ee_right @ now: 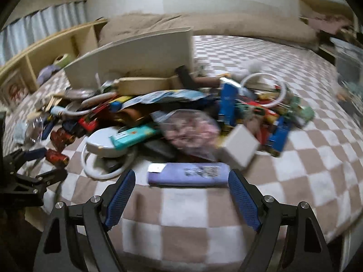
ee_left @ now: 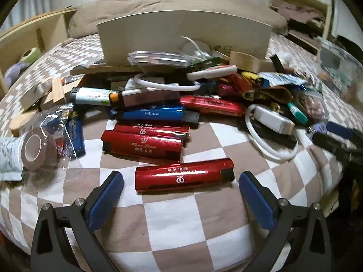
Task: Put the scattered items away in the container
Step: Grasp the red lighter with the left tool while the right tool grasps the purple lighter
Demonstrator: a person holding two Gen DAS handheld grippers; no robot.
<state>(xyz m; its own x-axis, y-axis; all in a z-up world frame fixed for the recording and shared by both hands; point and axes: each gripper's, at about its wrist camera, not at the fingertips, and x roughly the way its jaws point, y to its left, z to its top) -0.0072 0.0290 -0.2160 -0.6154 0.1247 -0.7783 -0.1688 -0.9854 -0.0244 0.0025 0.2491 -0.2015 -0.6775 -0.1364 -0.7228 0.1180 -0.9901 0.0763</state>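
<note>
Lighter lies crosswise on the bed, just ahead of the left tool, which gapes empty; drop straight, pinch mid-body. Right view: right tool also spread, empty, purple pack just ahead; container sits far-left behind the pile.

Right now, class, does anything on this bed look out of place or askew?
Yes. A jumble of lighters, cables and packets lies heaped on the checkered blanket rather than in any container. The white board behind the heap stands propped at a slant. One red lighter lies apart, before the open left gripper.
</note>
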